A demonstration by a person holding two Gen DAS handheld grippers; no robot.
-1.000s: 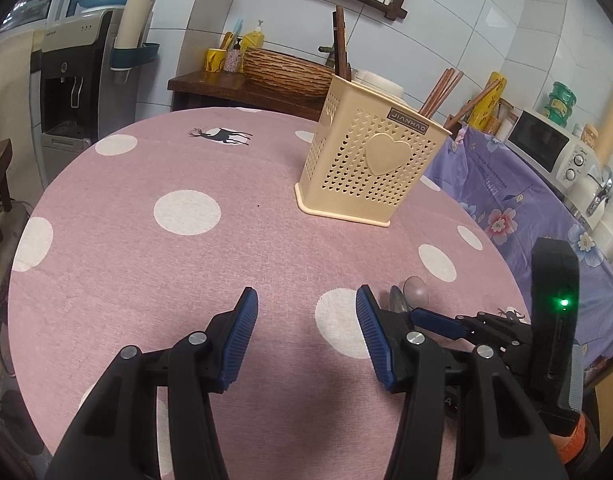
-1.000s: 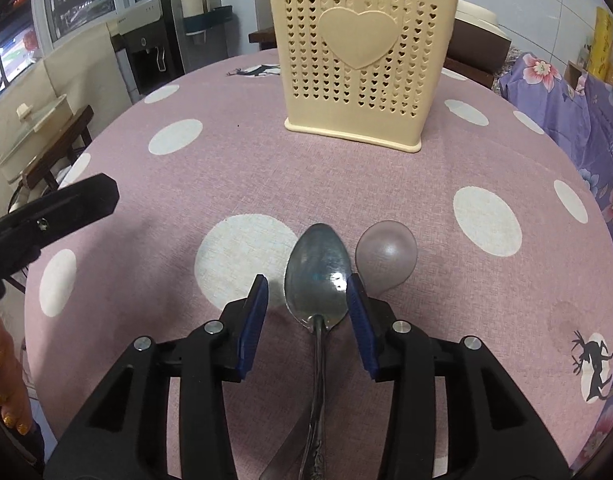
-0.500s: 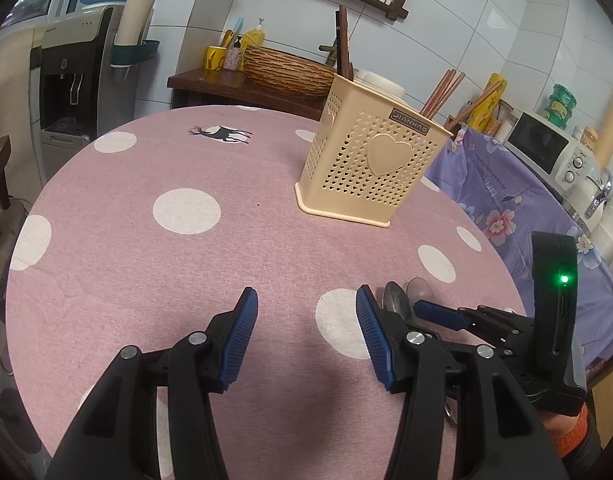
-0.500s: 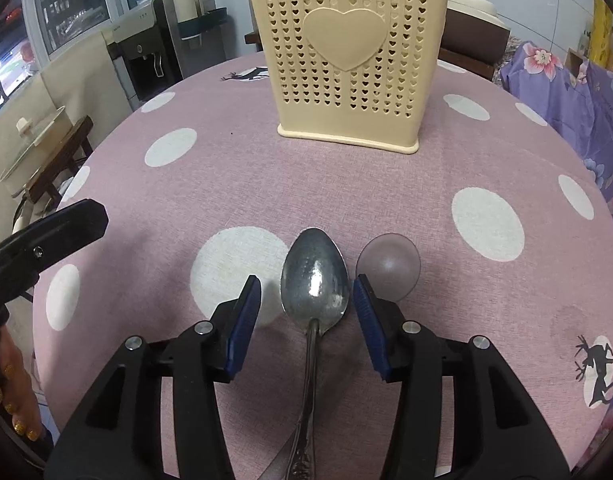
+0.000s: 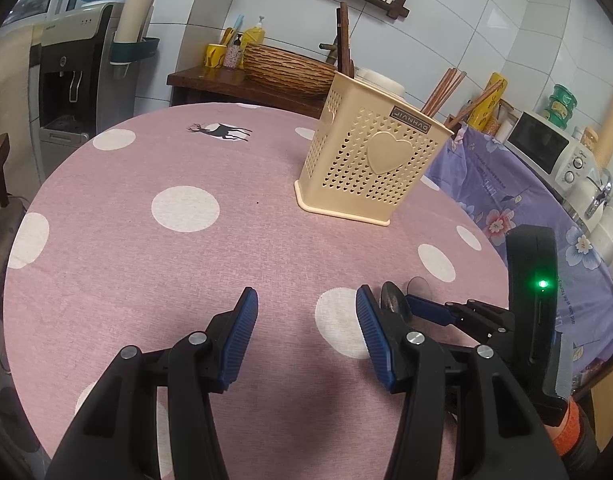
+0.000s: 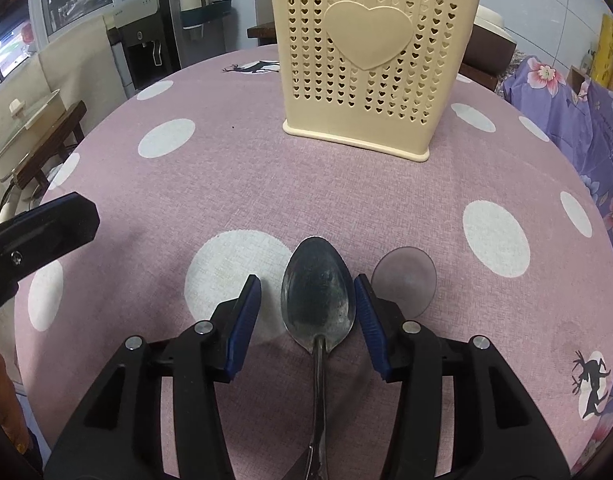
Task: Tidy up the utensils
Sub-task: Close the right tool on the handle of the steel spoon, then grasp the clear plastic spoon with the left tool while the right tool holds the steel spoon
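"JIANHAO" on a dark nameplate at the top rim of the cream utensil holder (image 6: 374, 60), above its heart emblem

The cream basket (image 6: 376, 68) stands upright on the pink cloth (image 6: 242, 184) and blocks the way straight ahead of the spoon (image 6: 317, 305). Bare cloth lies between spoon and basket. A clear disc (image 6: 404, 282) lies flat just right of the spoon's bowl. Left of the basket the cloth is bare to the table's edge. Chopsticks (image 5: 442, 90) stick out of the basket's right end.
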